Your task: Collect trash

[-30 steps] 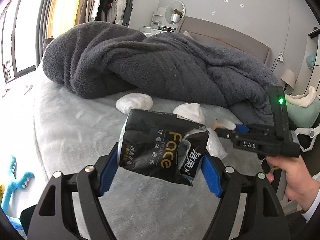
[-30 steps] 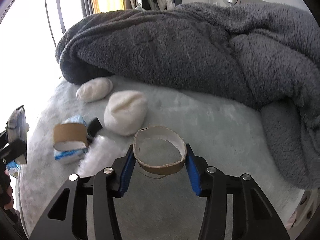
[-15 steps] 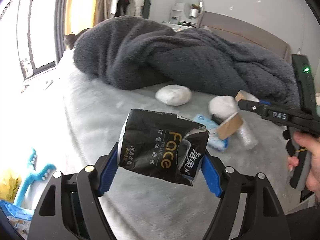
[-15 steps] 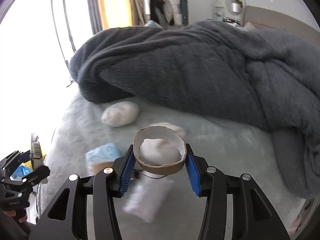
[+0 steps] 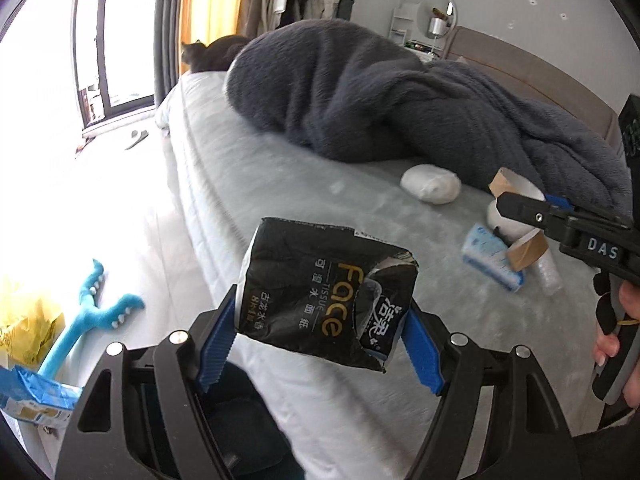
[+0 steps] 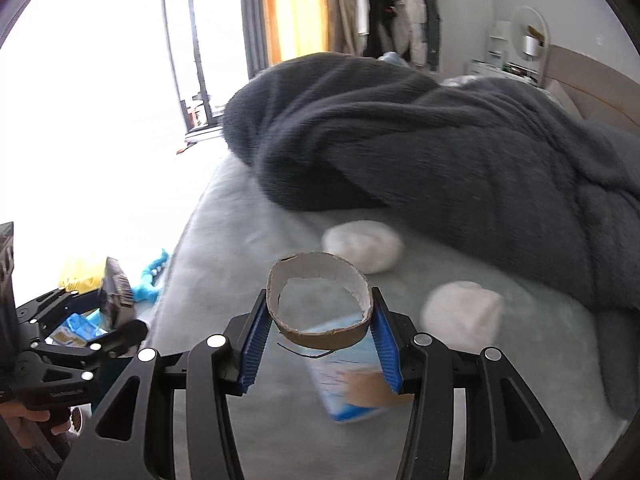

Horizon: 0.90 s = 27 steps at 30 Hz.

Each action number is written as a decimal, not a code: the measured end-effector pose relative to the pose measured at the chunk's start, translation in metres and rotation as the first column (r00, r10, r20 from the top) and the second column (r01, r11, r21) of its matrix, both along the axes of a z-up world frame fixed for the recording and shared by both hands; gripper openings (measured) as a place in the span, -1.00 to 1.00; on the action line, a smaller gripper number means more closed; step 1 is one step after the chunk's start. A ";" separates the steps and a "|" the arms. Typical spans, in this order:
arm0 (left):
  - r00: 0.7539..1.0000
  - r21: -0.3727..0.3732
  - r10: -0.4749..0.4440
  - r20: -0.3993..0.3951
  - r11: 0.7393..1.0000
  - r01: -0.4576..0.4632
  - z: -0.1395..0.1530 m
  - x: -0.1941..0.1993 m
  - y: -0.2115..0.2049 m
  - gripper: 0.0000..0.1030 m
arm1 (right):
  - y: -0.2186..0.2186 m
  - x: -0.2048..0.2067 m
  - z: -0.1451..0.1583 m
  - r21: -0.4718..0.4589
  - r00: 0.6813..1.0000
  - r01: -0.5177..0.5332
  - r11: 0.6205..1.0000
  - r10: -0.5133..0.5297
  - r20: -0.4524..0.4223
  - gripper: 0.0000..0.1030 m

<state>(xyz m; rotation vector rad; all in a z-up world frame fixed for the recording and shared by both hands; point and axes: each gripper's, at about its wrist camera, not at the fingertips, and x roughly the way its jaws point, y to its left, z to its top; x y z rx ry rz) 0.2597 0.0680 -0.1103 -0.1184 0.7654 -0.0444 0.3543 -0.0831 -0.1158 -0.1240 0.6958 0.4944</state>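
My left gripper (image 5: 320,344) is closed on a black tissue pack (image 5: 326,292), the blue pads pressing its 2 sides, and the pack hangs above the edge of the bed (image 5: 280,184). My right gripper (image 6: 320,340) is clamped on a short cardboard ring (image 6: 320,304), held with its opening toward the camera, above the bed. Under this ring I see a blue-white pack (image 6: 344,380) with a second cardboard tube (image 6: 372,390) lying on it, both blurred. 2 white wads (image 6: 362,246) lie near the grey blanket (image 6: 440,140), apart from each other. On the floor at the left I see a blue toy (image 5: 92,316) and a yellow bag (image 5: 28,328).
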 end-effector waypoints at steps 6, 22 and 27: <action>0.998 -0.020 0.043 -0.046 0.999 -0.044 -0.010 -0.006 0.028 0.49 | 0.033 -0.004 0.005 0.039 0.999 -0.048 0.998 0.048 -0.012 -0.05; 0.976 -0.018 0.107 -0.188 0.994 -0.112 -0.041 -0.022 0.089 0.50 | 0.117 -0.013 0.000 0.033 0.985 -0.168 0.985 0.169 -0.032 -0.05; 0.963 -0.015 0.117 -0.242 0.992 -0.124 -0.054 -0.027 0.105 0.50 | 0.139 -0.017 -0.007 0.048 0.977 -0.204 0.978 0.207 -0.058 -0.05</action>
